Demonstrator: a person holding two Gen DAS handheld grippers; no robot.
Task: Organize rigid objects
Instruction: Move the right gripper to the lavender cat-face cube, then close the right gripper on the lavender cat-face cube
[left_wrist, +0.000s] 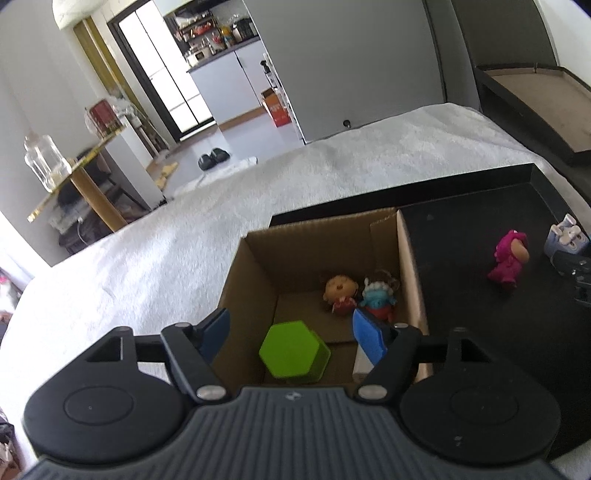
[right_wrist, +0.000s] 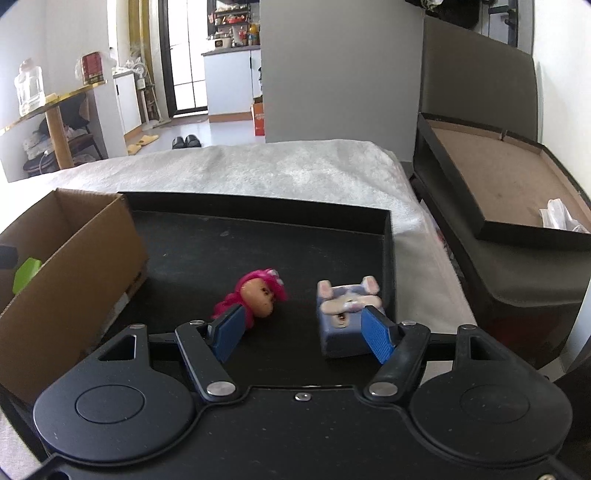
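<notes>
Judging by looks, the pink-haired figurine (right_wrist: 255, 297) and the pale blue bunny block (right_wrist: 343, 317) are small, hard, light toys, probably moulded plastic, so neither is likely to deform under the pads. Both are lying on the floor of the black tray (right_wrist: 258, 210), near its right wall, just apart from each other. The pink one is lying on its side with a rounded head, which is looking liable to slip or roll; taking it across the body seems safer. The bunny block is offering flat sides, an easier hold, though its small ears are looking breakable.

The right gripper (right_wrist: 303, 332) is hanging released, jaws spread wide, one pad in front of the pink figurine and the other in front of the block; whether either pad is touching a toy, I cannot tell. It is grasping nothing.

The left gripper (left_wrist: 291, 332) is hovering over the cardboard box (left_wrist: 321, 236) at the tray's left, jaws wide and empty. Inside the box are sitting a green hexagonal block (left_wrist: 293, 352), a red-dressed doll (left_wrist: 340, 291) and a blue figure (left_wrist: 376, 299), the two figures side by side at the far right.
</notes>
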